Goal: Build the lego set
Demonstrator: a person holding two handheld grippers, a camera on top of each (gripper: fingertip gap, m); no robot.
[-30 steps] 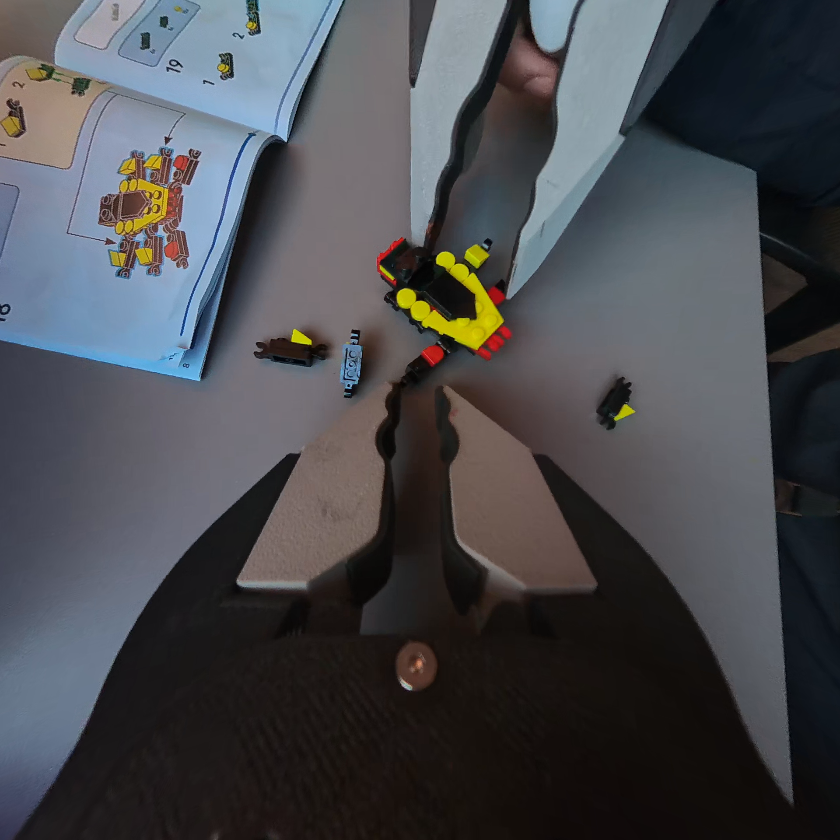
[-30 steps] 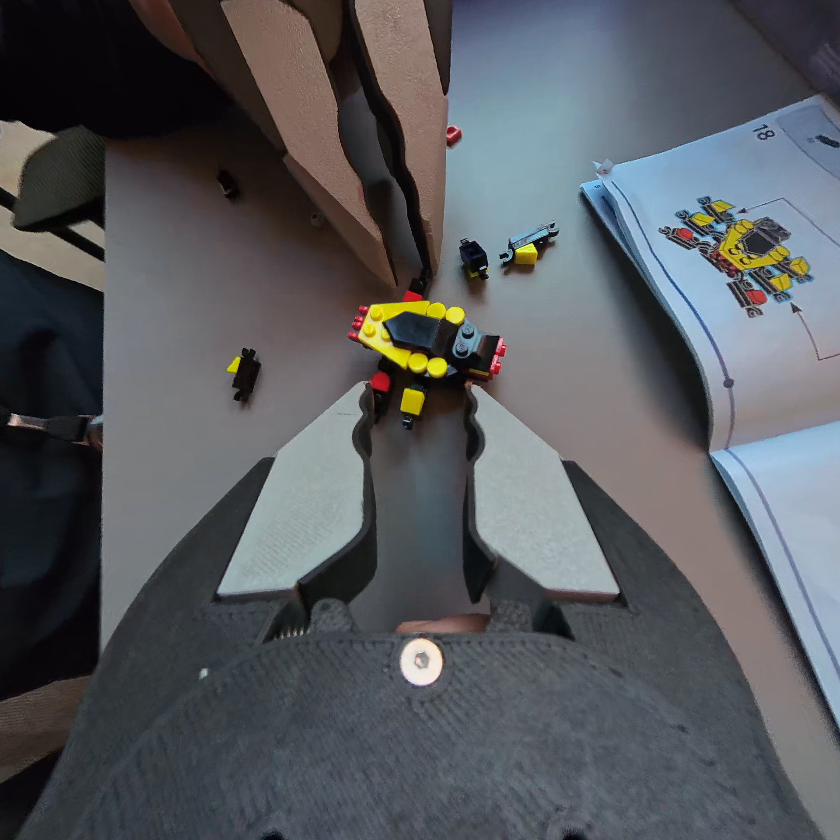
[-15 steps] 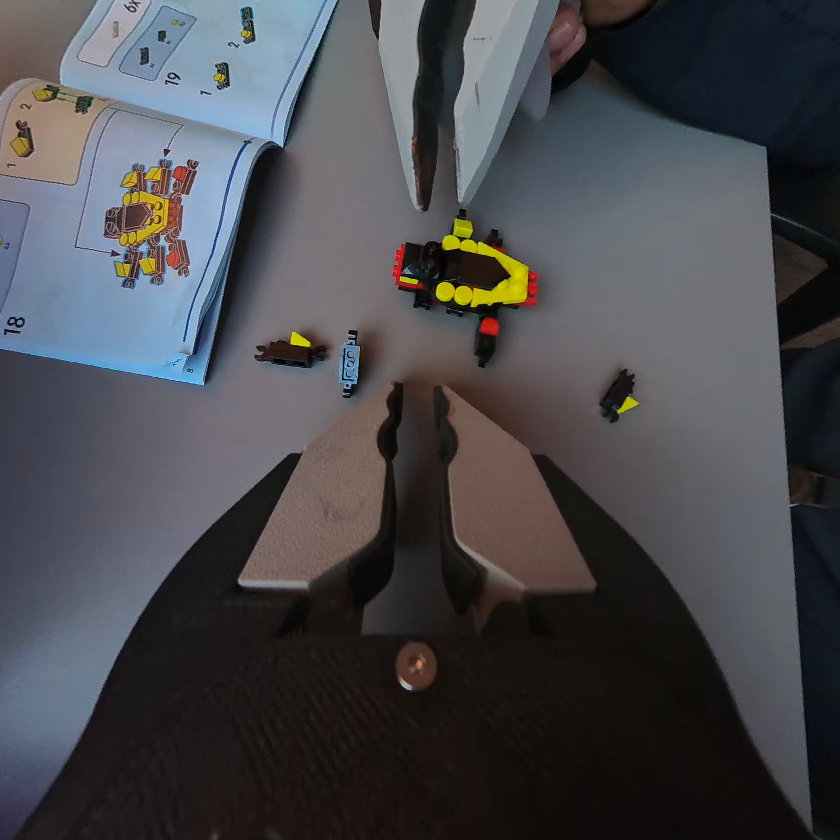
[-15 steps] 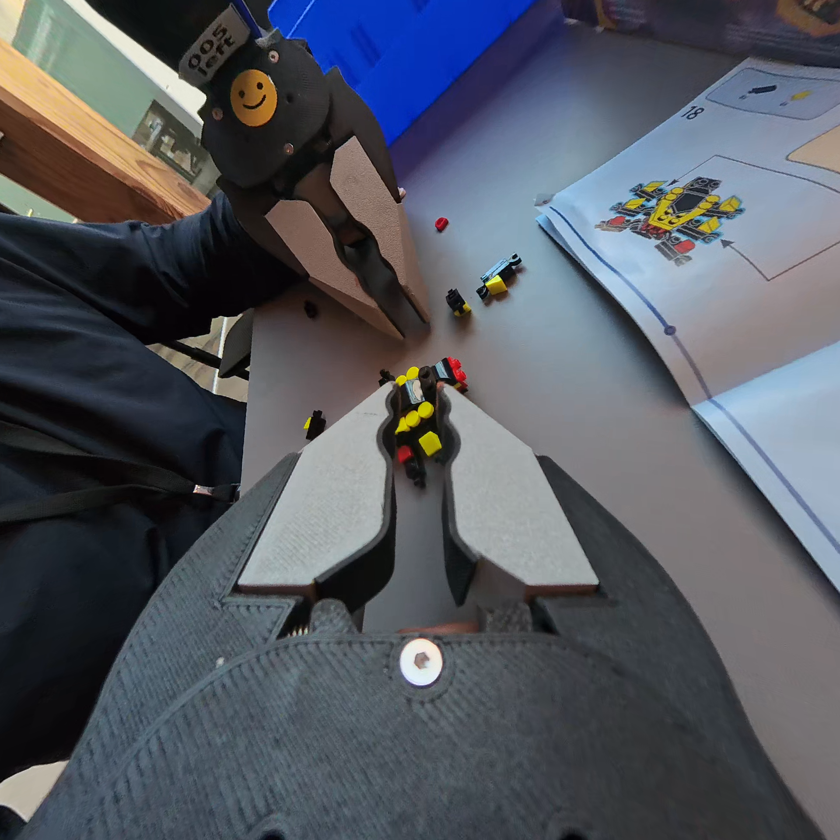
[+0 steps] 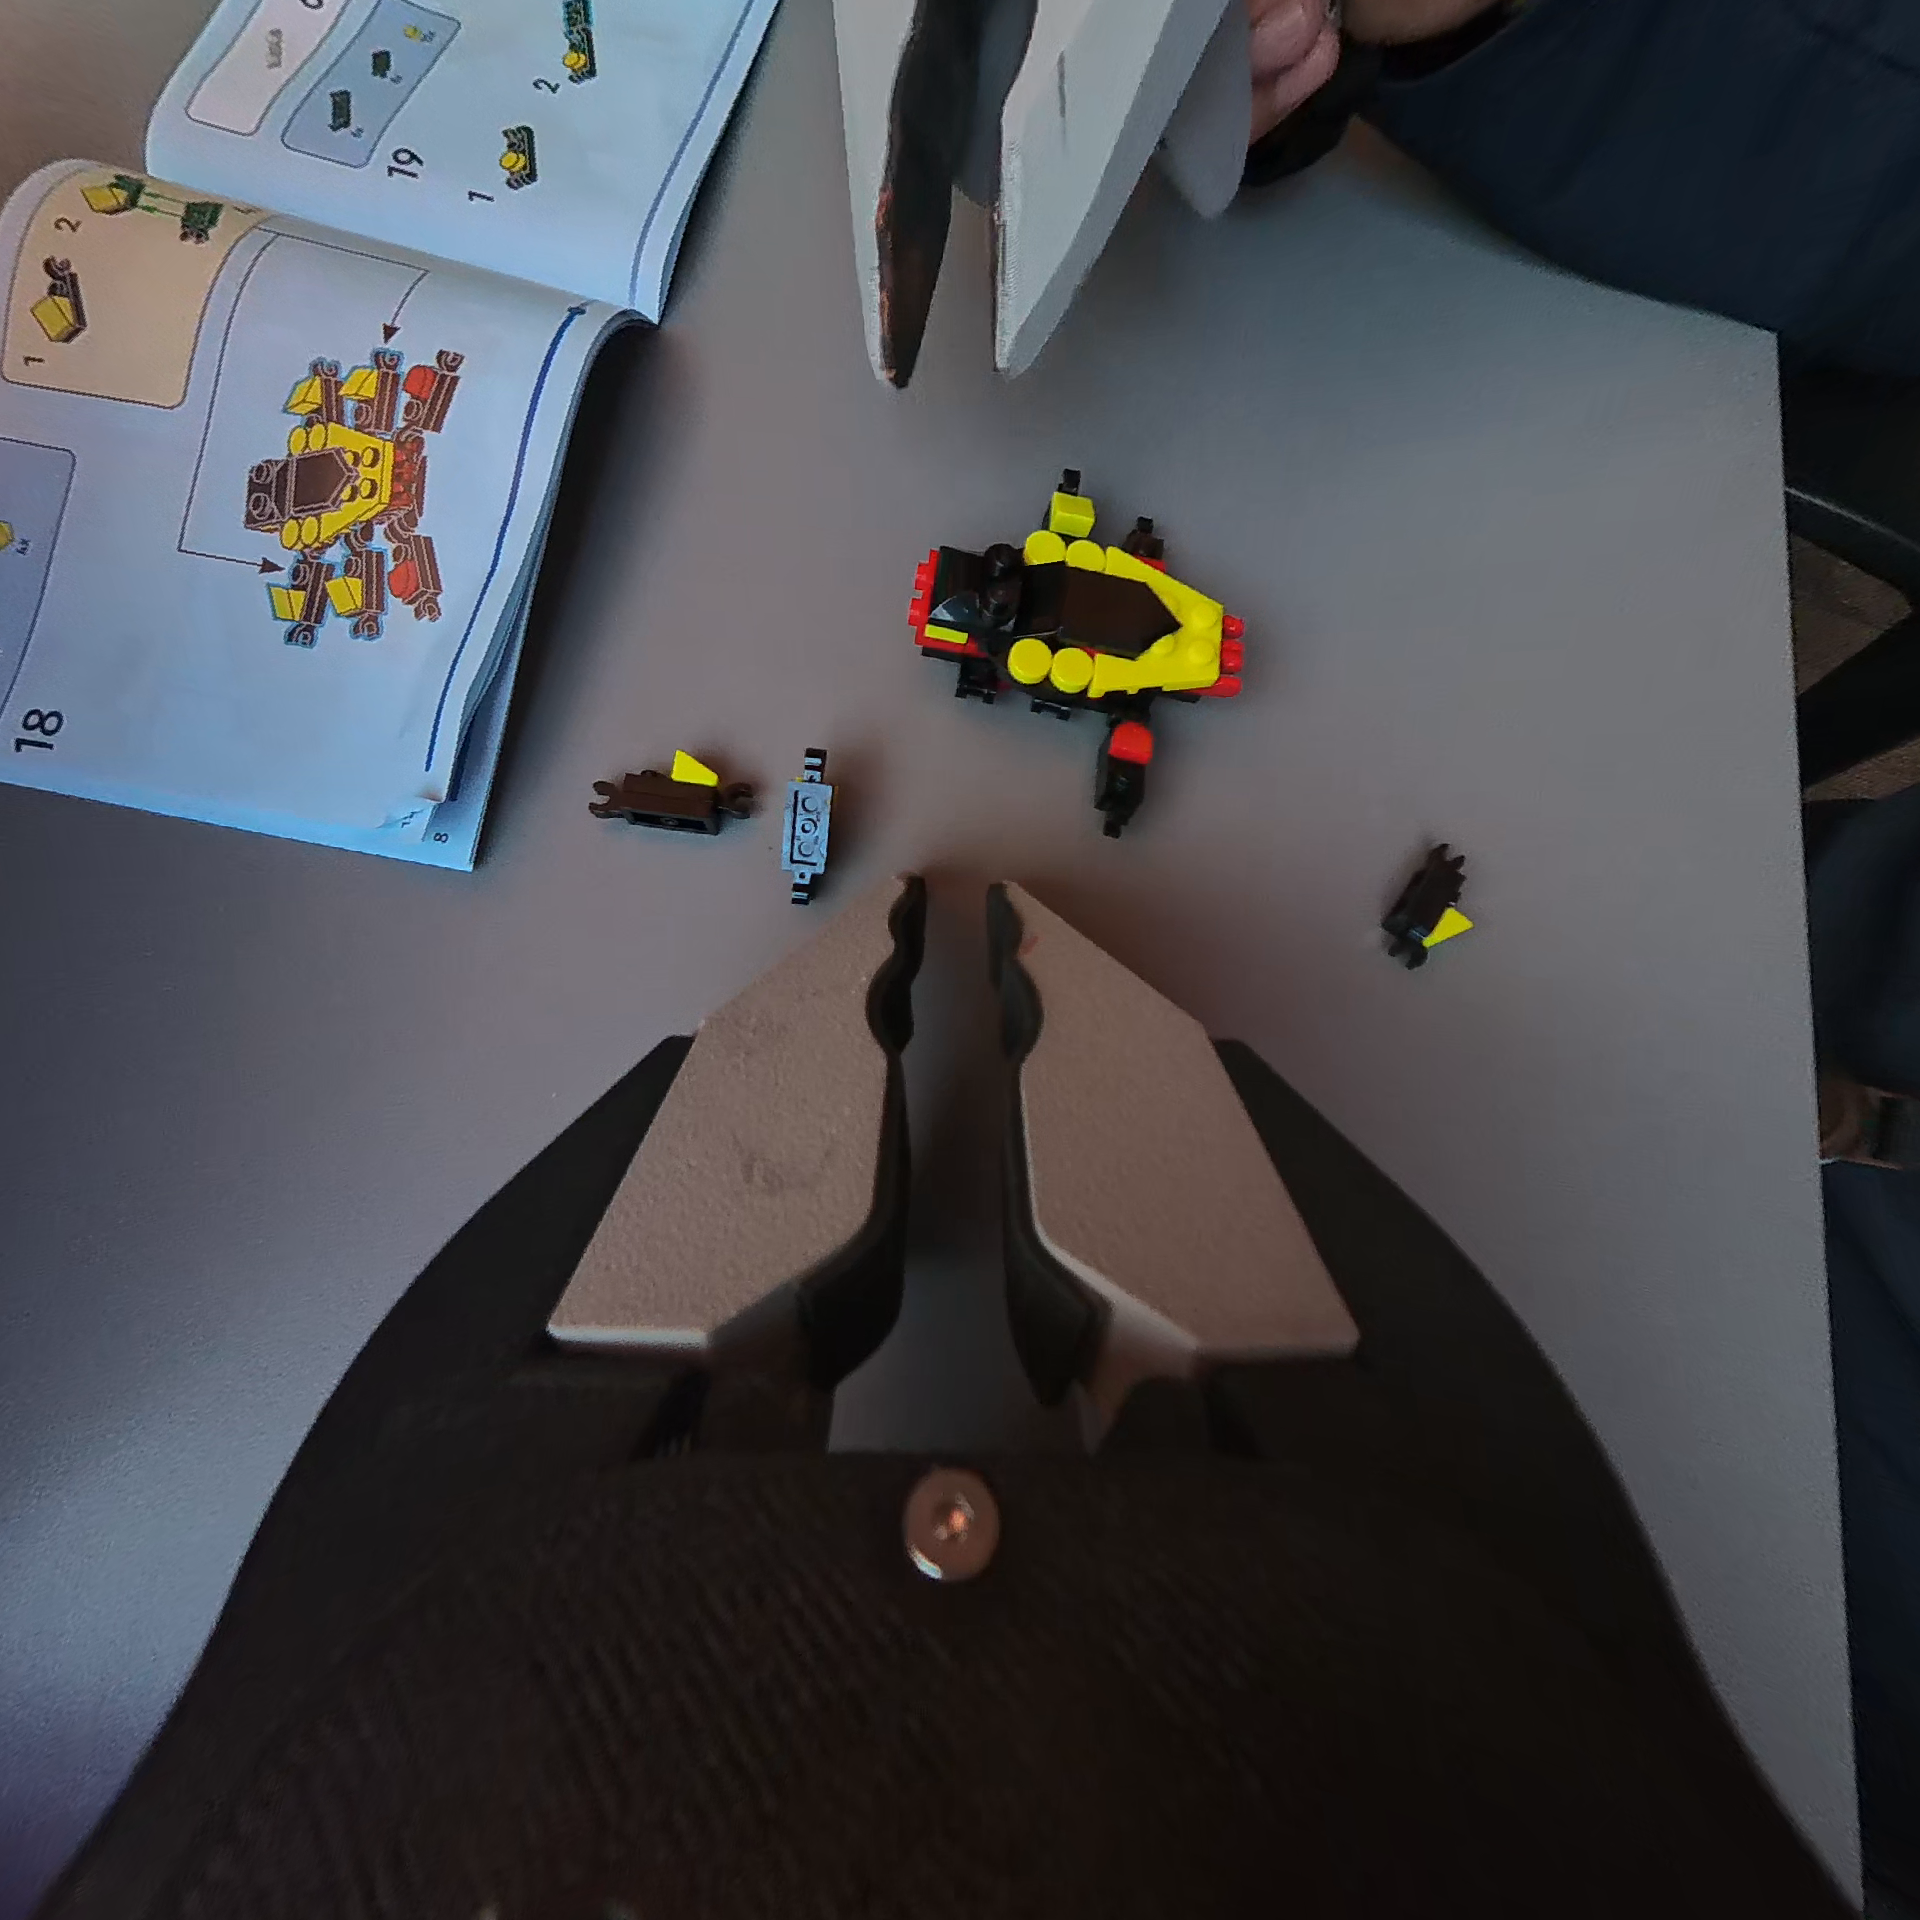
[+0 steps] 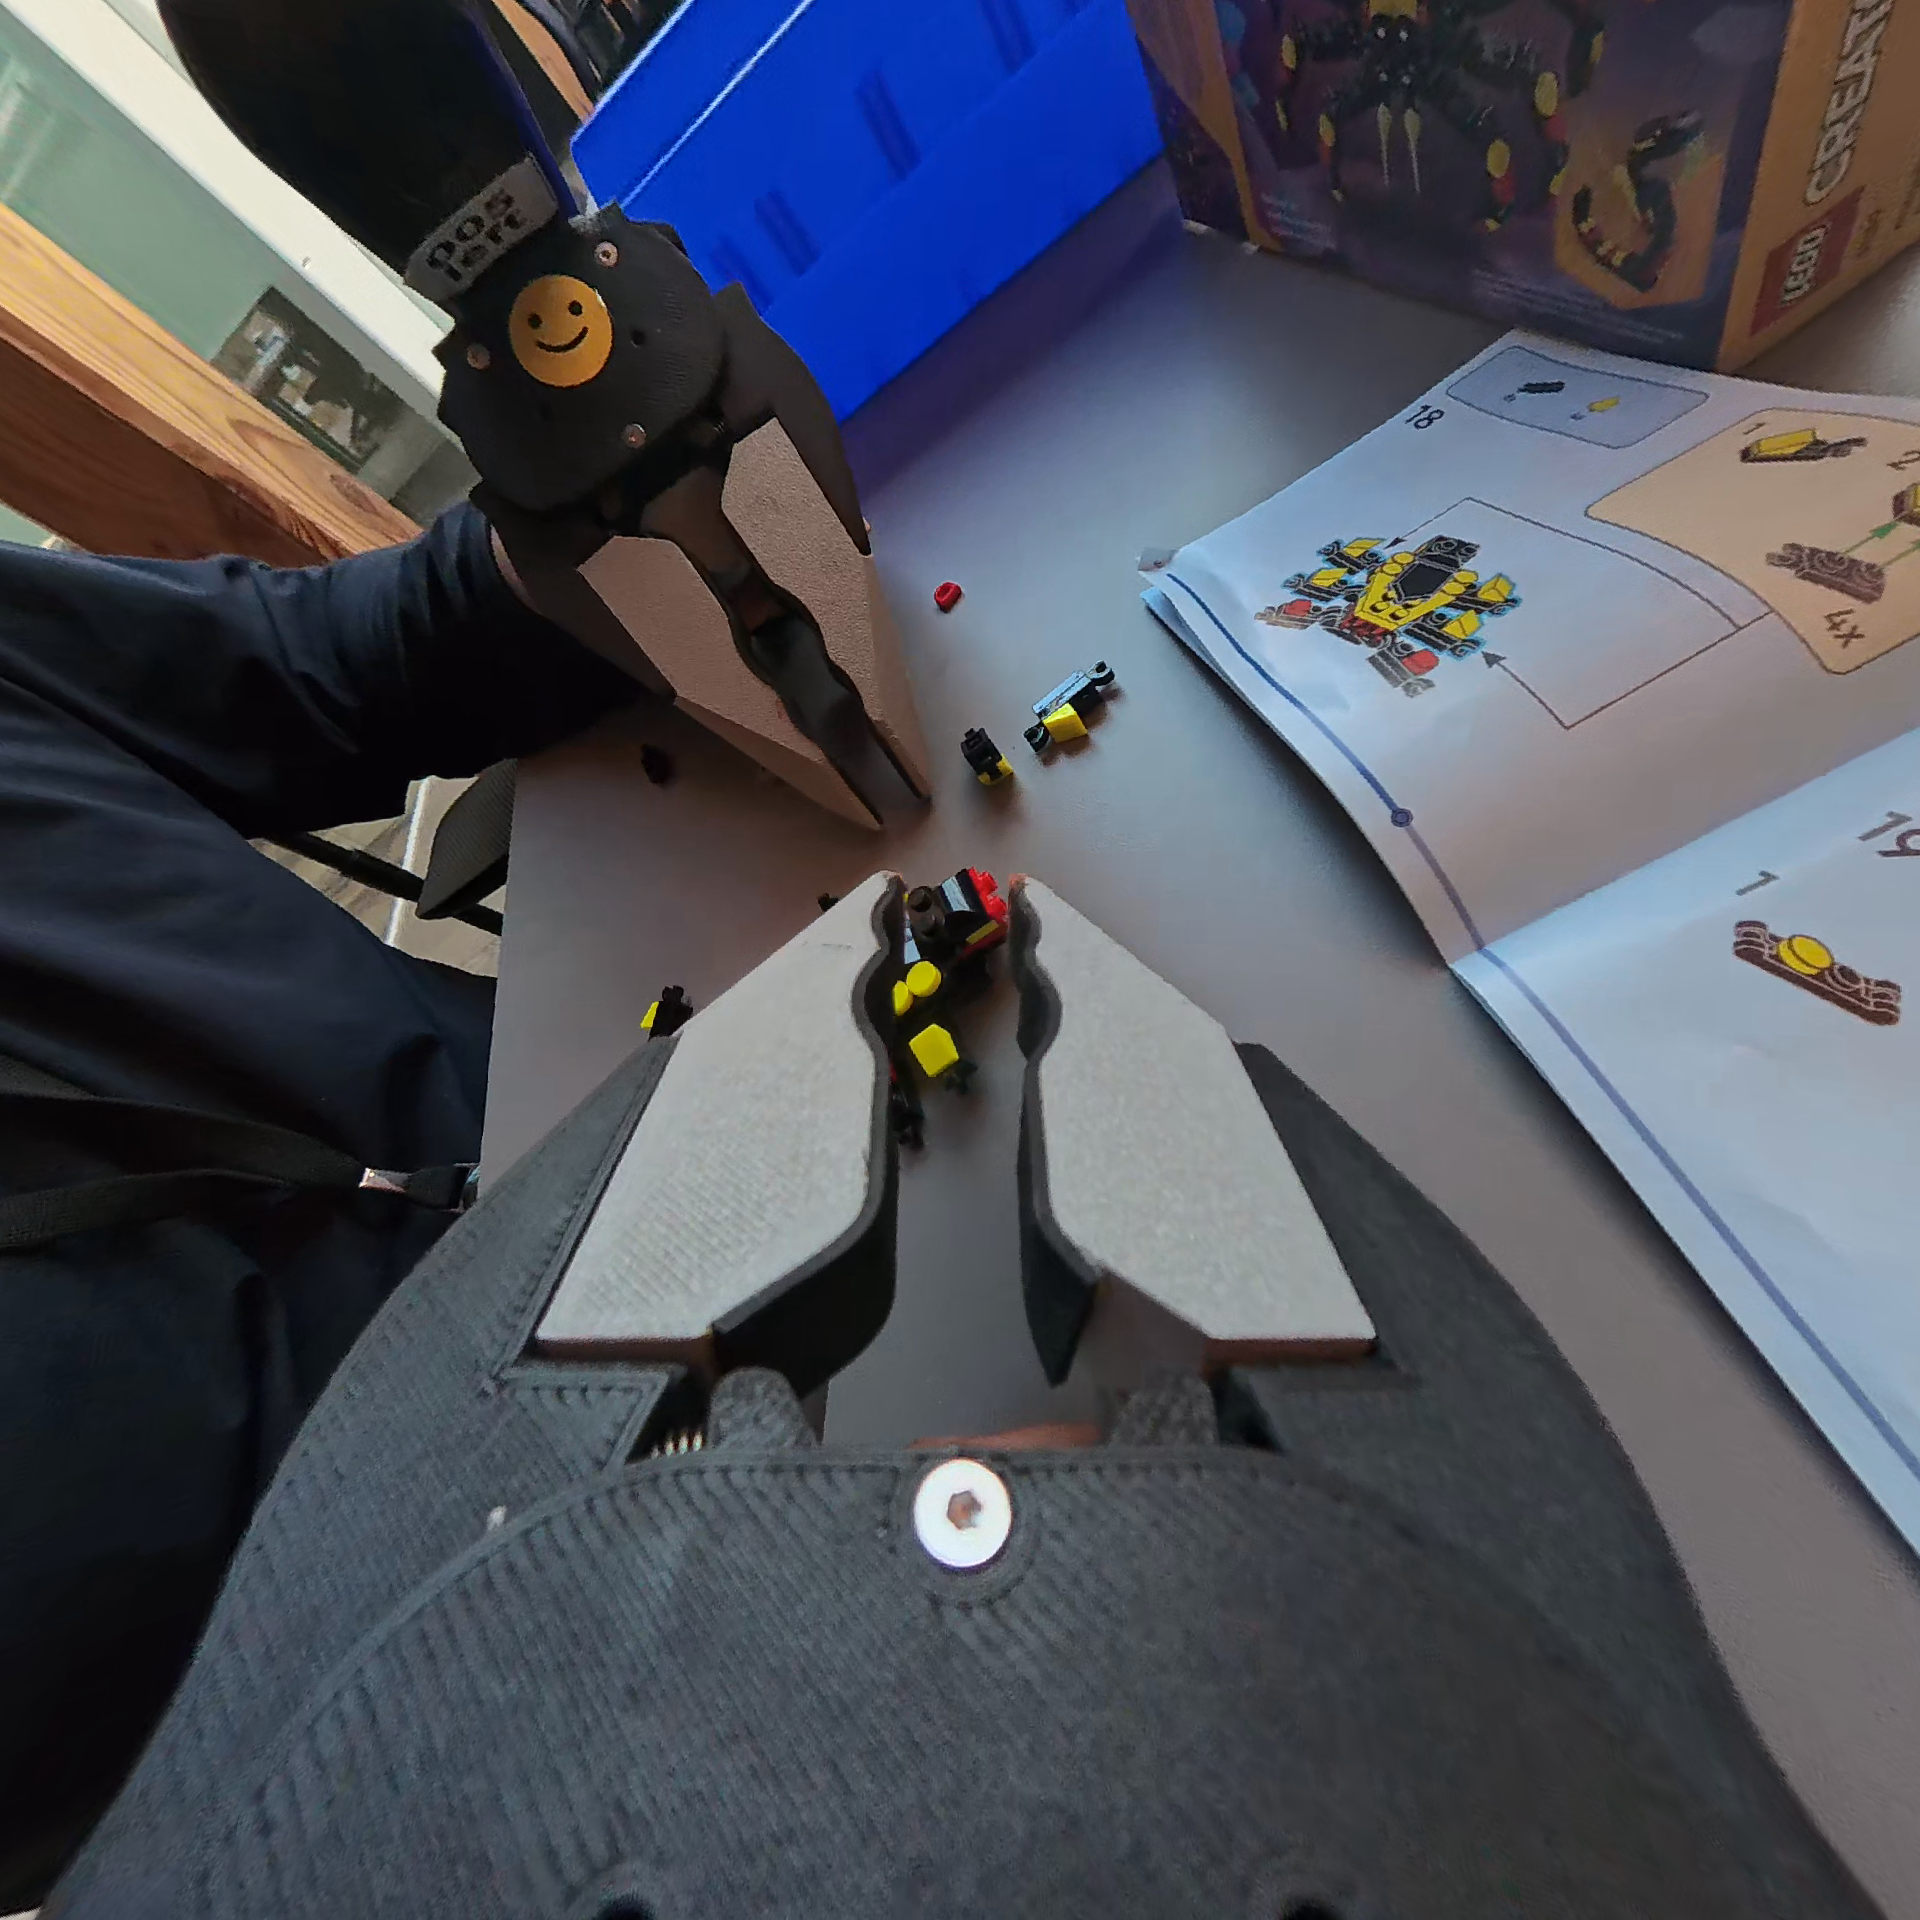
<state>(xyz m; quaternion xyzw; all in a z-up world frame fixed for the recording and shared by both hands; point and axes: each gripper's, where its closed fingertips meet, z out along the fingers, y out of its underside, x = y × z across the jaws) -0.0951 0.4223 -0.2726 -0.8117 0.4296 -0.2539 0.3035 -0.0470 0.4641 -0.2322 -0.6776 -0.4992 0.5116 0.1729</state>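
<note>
Hiding behind right gripper (image 6: 954, 894), model (image 6: 940, 961) half-shows.

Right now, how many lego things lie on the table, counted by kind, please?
Partly built yellow-and-black model: 1
Black clip pieces with a yellow slope: 2
Grey plate on black clip: 1
Small red piece: 1
Total: 5

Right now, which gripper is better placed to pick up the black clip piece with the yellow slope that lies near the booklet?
Left, probably. The left gripper hangs empty near the clip piece; the right gripper is beyond the model.
</note>
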